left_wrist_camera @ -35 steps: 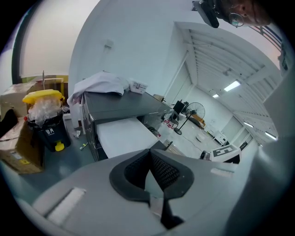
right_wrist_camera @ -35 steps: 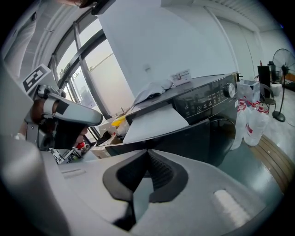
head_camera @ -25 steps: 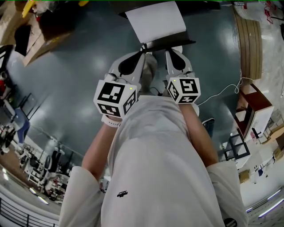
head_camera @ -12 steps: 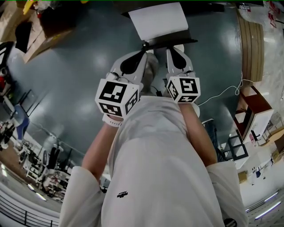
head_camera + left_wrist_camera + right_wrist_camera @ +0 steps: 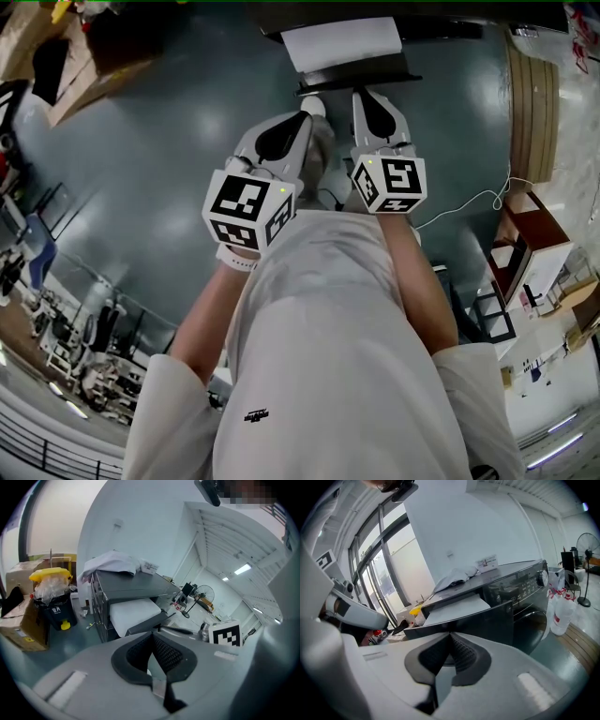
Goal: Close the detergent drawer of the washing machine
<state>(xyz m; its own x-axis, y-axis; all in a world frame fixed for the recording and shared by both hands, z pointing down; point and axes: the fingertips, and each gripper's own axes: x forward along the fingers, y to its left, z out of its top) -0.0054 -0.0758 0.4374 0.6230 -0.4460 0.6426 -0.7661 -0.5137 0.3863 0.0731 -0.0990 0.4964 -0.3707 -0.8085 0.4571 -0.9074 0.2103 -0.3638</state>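
The left gripper has its jaws shut, the dark ribbed pads meeting at the tips with nothing between them. The right gripper is the same, closed and empty. In the head view both point toward the top centre of the frame, side by side. Their tips are just below the dark front panel of the detergent drawer; whether they touch it cannot be told. The drawer stands pulled out, its white top showing, from the dark washing machine. A crumpled white cloth lies on top of the machine. At the left of the left gripper view, a bin with a yellow bag stands on the grey floor.
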